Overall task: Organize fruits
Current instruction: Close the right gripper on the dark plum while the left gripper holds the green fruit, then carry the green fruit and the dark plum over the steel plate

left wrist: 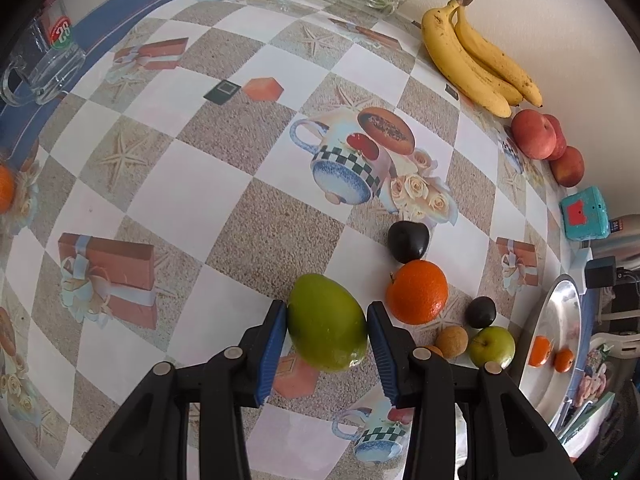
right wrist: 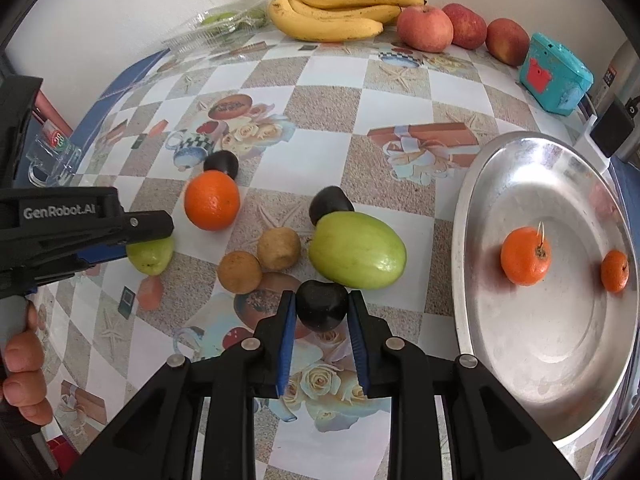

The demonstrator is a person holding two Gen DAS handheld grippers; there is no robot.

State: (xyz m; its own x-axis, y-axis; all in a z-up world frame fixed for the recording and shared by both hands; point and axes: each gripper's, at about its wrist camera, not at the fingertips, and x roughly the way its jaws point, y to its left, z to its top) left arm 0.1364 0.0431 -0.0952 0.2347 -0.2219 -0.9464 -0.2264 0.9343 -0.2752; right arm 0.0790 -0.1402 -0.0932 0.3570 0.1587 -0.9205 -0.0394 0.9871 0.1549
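My left gripper (left wrist: pixel 327 322) is shut on a green mango-like fruit (left wrist: pixel 327 322) just above the table; it also shows in the right wrist view (right wrist: pixel 150 254). My right gripper (right wrist: pixel 322 306) is shut on a dark plum (right wrist: pixel 322 306). Loose on the table lie an orange (right wrist: pixel 212 200), two more dark plums (right wrist: pixel 330 204) (right wrist: pixel 221 164), two brown round fruits (right wrist: pixel 279 249) (right wrist: pixel 240 272) and a large green fruit (right wrist: pixel 357 251). A steel bowl (right wrist: pixel 472 208) at the right holds two small oranges (right wrist: pixel 525 256) (right wrist: pixel 615 265).
Bananas (right wrist: pixel 336 12) and three red apples (right wrist: pixel 425 28) line the back wall. A teal box (right wrist: pixel 554 74) stands at the back right, a glass mug (right wrist: pixel 52 156) at the left, a clear plastic tray (right wrist: pixel 224 26) at the back. Another orange (left wrist: pixel 5 189) sits far left.
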